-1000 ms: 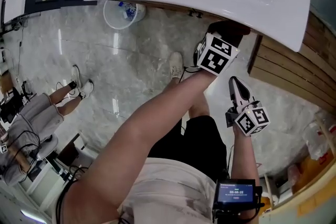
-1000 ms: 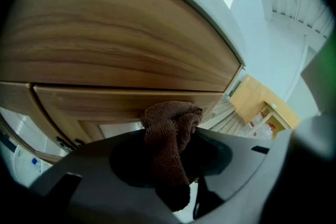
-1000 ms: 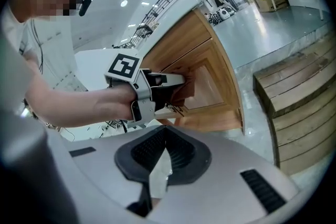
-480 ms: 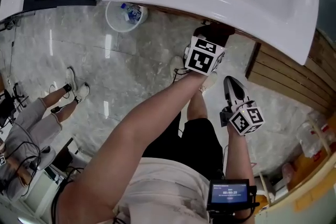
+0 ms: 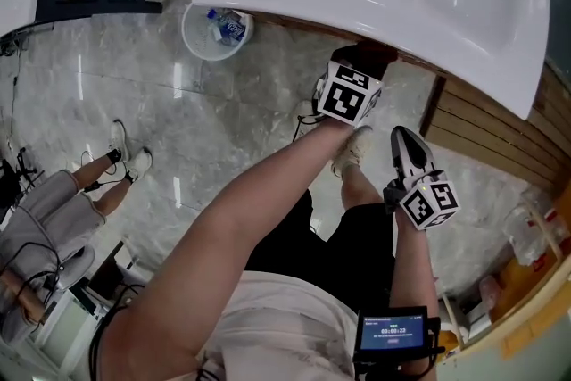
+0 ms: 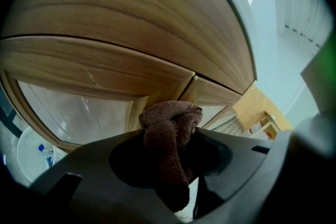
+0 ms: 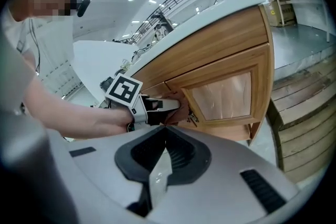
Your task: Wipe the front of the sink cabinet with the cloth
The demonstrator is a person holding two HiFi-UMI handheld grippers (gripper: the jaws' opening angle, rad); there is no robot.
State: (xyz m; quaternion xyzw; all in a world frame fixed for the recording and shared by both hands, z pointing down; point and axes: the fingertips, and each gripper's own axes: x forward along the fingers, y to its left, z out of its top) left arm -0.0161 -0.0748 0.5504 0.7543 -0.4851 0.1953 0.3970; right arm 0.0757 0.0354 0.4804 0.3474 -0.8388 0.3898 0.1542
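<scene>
A brown cloth point(image 6: 170, 131) is bunched between the jaws of my left gripper point(image 6: 170, 140), which is shut on it. The cloth point(image 7: 175, 114) is pressed against the wooden front of the sink cabinet point(image 6: 121, 18), just above a frosted door panel point(image 6: 73, 113). In the head view the left gripper's marker cube point(image 5: 348, 94) sits right under the white sink rim point(image 5: 294, 0), and its jaws are hidden. My right gripper point(image 5: 401, 141) hangs to the right, back from the cabinet point(image 7: 220, 44), shut with nothing held.
A white bin point(image 5: 214, 29) with a bottle stands on the marble floor left of the cabinet. Wooden slats point(image 5: 491, 120) run along the right. A person point(image 5: 53, 201) sits at the far left. My own legs and shoes point(image 5: 352, 152) are below the grippers.
The left gripper with the cloth has slid leftward along the cabinet front relative to the sink. The right gripper has stayed beside it. My view has shifted and one foot has stepped forward.
</scene>
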